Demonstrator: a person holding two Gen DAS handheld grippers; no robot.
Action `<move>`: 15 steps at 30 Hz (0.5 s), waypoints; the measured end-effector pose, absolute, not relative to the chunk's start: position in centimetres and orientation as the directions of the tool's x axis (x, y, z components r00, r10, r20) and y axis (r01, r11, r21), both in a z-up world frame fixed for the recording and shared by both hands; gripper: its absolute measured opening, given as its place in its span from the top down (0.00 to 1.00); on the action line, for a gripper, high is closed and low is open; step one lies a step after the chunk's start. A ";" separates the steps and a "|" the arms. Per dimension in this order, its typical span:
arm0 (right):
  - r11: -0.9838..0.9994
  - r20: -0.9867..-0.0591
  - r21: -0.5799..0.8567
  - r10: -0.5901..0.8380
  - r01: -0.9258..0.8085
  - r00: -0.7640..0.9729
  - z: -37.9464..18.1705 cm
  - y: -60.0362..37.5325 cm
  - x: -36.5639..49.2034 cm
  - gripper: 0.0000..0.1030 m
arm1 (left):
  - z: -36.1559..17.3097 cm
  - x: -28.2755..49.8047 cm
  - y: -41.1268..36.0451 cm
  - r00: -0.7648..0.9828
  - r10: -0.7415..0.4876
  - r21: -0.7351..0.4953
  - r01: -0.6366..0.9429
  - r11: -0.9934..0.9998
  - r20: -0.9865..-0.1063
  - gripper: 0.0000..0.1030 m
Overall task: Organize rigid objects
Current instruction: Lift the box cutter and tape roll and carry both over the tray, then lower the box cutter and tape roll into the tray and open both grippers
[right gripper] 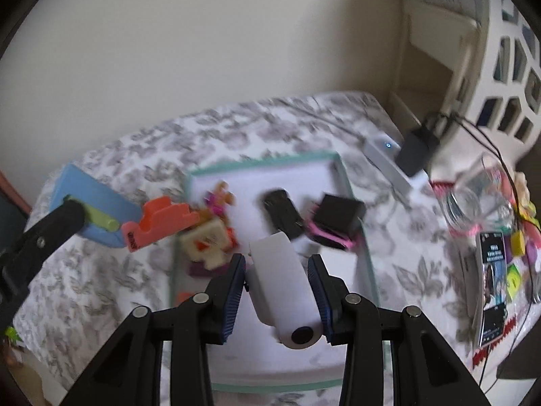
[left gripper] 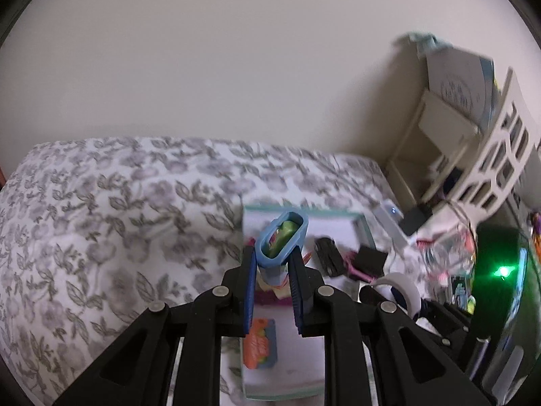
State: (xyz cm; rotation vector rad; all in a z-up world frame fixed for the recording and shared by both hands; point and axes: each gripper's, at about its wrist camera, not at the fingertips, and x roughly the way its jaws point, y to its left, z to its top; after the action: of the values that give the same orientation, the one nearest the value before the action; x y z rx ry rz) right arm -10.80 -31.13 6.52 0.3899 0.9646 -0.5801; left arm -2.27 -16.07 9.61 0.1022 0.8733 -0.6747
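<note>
Holding two items above the tray (right gripper: 368, 264), I list what I see from my remote seat:

- Left gripper (left gripper: 270, 270): jaws drawn together on a blue case (left gripper: 282, 242), an open-ended holder with something green inside. It stands up out of the pads, held low on its body, over the tray's left half.
- Right gripper (right gripper: 275, 291): pads clamped on the flanks of a white device (right gripper: 282, 284), a rounded bar with a dark round end facing the camera. It hangs above the tray's near middle.
- Tray, teal-rimmed with a white floor, resting on the floral bedcover (right gripper: 101, 291). Inside: a black gadget (right gripper: 282, 215), a black block on pink clips (right gripper: 334, 225), a heap of small coloured pieces (right gripper: 209, 237) at the left wall.
- Off the tray, right side: a clear glass (right gripper: 473, 196), a phone (right gripper: 492, 287), a white power strip (right gripper: 389, 162) with a black plug (right gripper: 417, 147).

Risks, as I judge them:
- The blue case is gripped only at its base, so a quick swing could tip it out or shake the green contents loose.
- The white device is smooth and rounded; it may slide forward out of the pads.
- Both views are blurred, so placement is hard to judge, and a drop could land on the coloured pieces or over the rim.
- The soft bedcover lets the tray rock if pressed on one edge
</note>
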 end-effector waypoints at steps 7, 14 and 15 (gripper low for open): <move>0.753 -0.899 0.038 -0.261 0.656 0.352 2.8 -32.9 -11.4 0.60 | 5.9 -3.1 -18.5 0.386 -0.449 -0.147 0.605 0.782 -0.806 0.81; 0.761 -0.926 0.034 -0.220 0.648 0.307 0.6 -32.8 -11.2 0.60 | 2.7 -3.4 -19.2 0.346 -0.367 -0.093 0.606 0.790 -0.864 0.81; 0.764 -0.928 0.032 -0.216 0.645 0.302 0.5 -32.6 -11.2 0.60 | 2.5 -3.3 -19.2 0.344 -0.363 -0.092 0.604 0.792 -0.866 0.81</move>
State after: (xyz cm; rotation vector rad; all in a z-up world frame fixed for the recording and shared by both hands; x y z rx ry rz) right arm -11.17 -32.60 0.46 0.4429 1.1283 -0.5959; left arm -3.34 -19.15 2.48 0.2633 1.0453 -0.6372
